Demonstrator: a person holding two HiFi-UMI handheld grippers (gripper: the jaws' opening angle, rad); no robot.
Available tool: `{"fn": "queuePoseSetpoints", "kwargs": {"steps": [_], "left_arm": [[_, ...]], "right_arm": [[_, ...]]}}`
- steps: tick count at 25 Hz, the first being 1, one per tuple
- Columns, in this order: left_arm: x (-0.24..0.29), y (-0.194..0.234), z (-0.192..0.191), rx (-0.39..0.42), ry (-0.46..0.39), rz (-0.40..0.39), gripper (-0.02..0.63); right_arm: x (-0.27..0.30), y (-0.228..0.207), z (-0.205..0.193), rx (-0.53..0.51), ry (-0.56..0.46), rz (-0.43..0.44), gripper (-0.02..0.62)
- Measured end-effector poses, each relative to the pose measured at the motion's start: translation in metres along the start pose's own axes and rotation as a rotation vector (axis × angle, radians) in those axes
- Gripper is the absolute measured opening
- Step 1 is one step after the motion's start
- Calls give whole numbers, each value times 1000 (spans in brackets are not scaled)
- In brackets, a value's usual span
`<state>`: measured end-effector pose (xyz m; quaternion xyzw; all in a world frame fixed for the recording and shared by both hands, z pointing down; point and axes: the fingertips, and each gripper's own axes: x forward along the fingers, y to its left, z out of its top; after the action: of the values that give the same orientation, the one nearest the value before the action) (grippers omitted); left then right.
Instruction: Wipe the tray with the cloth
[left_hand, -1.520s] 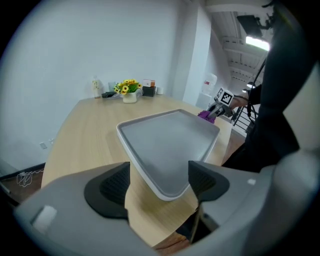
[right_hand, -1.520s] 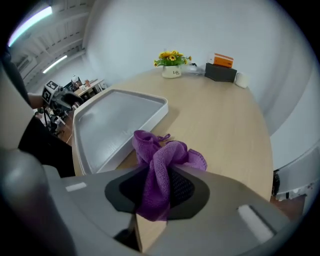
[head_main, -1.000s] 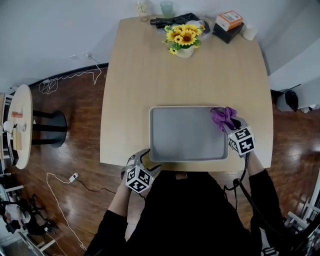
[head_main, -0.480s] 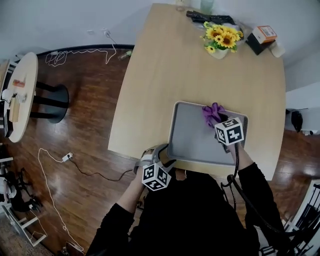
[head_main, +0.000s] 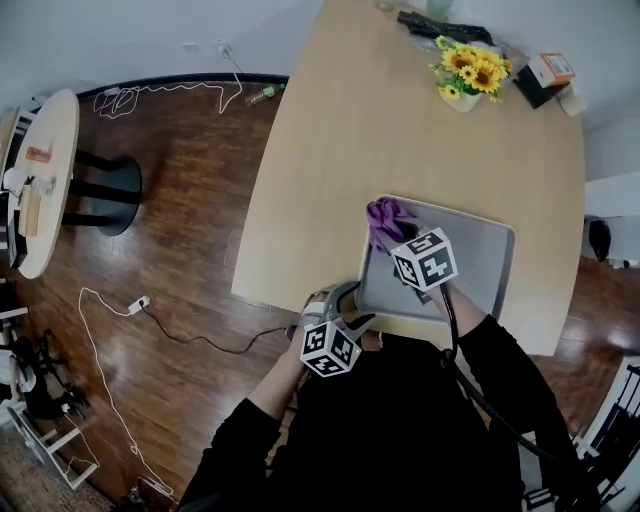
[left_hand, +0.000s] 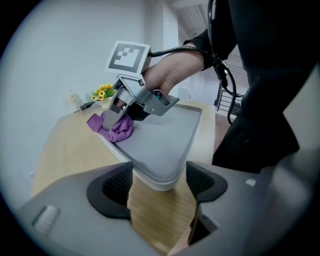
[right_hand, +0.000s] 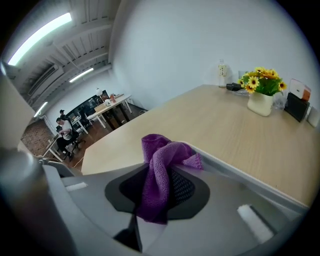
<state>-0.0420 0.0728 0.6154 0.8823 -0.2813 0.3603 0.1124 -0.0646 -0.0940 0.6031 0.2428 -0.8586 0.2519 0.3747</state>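
Observation:
A grey tray lies near the front edge of the wooden table. My right gripper is shut on a purple cloth and holds it down on the tray's far left corner. In the right gripper view the cloth hangs bunched between the pads of that gripper. My left gripper is at the tray's near left corner. In the left gripper view its jaws have closed a little and stand wide on either side of the tray's rounded corner, touching it. The cloth shows beyond.
A vase of sunflowers, an orange box and a black object stand at the table's far end. On the wooden floor at the left are a round side table and a white cable.
My right gripper has dragged the cloth across the tray from its far right corner to its far left corner. The left gripper has stayed at the near left corner.

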Motion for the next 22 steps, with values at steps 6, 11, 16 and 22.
{"fn": "queuePoseSetpoints", "kwargs": {"steps": [6, 11, 16, 22], "left_arm": [[-2, -1, 0, -32, -14, 6, 321], [3, 0, -2, -32, 36, 9, 321], [7, -3, -4, -44, 103, 20, 322], [17, -7, 11, -56, 151, 39, 325]], "right_arm": [[-28, -32, -29, -19, -4, -61, 89], [-101, -116, -93, 188, -23, -158, 91], [-178, -188, -166, 367, -56, -272, 91], [-190, -201, -170, 320, -34, -351, 89]]}}
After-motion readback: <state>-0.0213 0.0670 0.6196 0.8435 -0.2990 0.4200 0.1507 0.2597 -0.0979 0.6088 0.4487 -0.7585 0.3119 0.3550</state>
